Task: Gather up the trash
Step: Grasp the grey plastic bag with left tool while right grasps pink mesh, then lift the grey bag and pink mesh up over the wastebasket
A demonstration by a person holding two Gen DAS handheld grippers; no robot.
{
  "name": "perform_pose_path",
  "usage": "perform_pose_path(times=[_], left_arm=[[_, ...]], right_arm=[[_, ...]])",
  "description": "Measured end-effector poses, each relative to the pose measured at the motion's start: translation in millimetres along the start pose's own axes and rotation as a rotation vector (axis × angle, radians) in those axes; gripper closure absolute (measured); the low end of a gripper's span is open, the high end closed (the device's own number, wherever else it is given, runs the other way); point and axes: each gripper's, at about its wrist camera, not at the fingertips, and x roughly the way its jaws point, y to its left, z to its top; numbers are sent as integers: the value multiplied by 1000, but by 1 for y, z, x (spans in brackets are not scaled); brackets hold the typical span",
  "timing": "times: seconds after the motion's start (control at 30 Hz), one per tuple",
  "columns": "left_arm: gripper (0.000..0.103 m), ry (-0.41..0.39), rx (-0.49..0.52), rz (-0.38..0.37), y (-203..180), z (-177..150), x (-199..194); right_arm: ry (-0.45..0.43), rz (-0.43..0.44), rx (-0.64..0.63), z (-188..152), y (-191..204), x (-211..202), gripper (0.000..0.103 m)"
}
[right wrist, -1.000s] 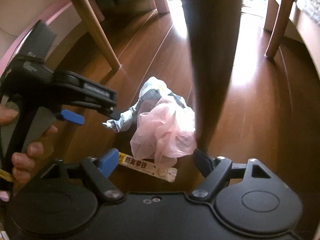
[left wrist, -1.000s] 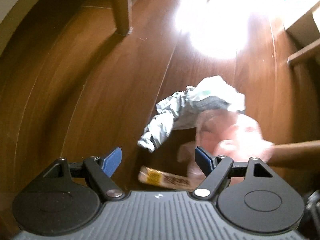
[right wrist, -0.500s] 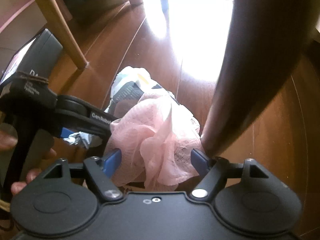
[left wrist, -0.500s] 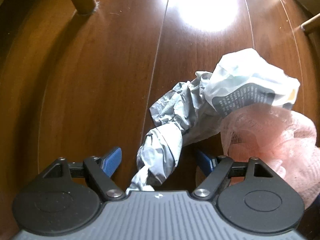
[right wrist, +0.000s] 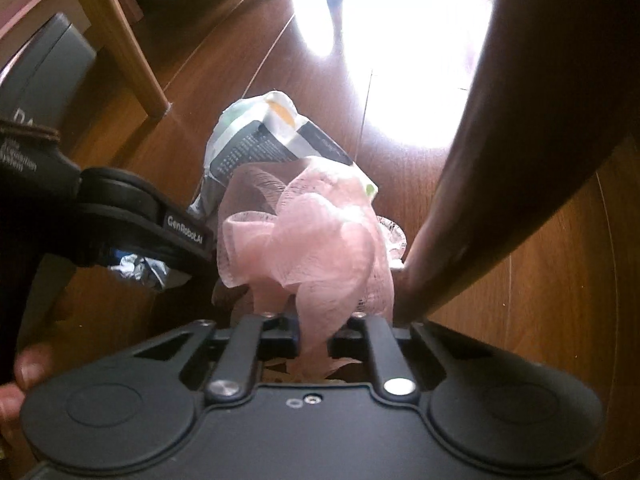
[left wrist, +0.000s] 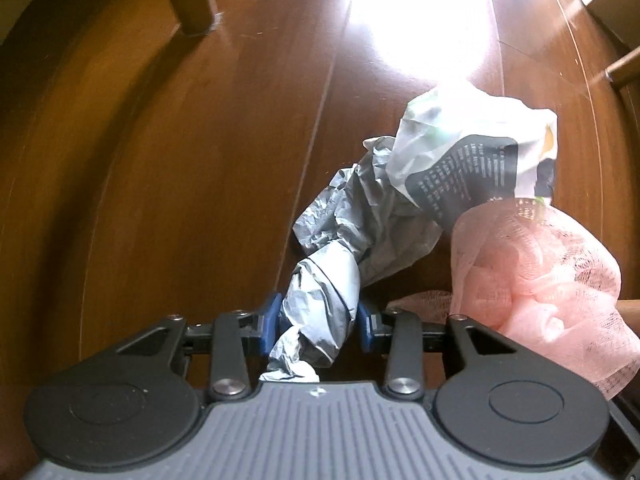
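- Brown wood floor [left wrist: 168, 184] lies under everything, with a strong white glare far off in both views.
- Left tongs [left wrist: 318, 326] point down at the floor; their blue pads [left wrist: 269, 322] sit against either side of the near, twisted end of the crumpled grey wrapper [left wrist: 340, 248], and the jaws are closing on it.
- That grey wrapper runs from the pads away to the far right, where it meets a white printed bag [left wrist: 472, 148] with a dark block of small text.
- Pink mesh net [left wrist: 536, 280] bunches at the right of the left view, just beside the wrapper and overlapping the near edge of the printed bag.
- Right tongs [right wrist: 314, 338] are nearly pressed together, closing, with a strip of the pink mesh net [right wrist: 308, 236] pinched between the jaws.
- Seen from the right view, the left gripper's black body [right wrist: 120, 216] reaches in from the left, close to the net, with a person's fingers [right wrist: 24, 372] at the near left edge.
- Dark furniture leg [right wrist: 500, 160] stands at the right, its foot just beside the net.
- Lighter wooden chair leg [right wrist: 120, 40] stands far left.
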Motion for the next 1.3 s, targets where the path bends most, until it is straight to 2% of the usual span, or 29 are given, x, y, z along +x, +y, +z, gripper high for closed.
perform_pose_path(times=[0.13,0.37,0.6,0.87,1.03,1.3], left_arm=[[66,-18,-61,36,0,-9,-18],[67,9,-196,70,12,-39,-60],[67,66,-296,84,3,-78,-124],[67,75,-321,65,-26,-103,-253],[67,23,-243,72,-49,-103,-358],[67,-61,-164,26,-79,-104,-517]], right_arm=[[-2,29,19,-4,-5,-20,96],[12,66,16,-15,-8,-73,97],[29,74,22,-9,-19,-157,97],[-21,101,-43,21,-37,-300,97],[-48,105,-76,47,-47,-388,97],[-138,132,-111,92,-41,-527,97]])
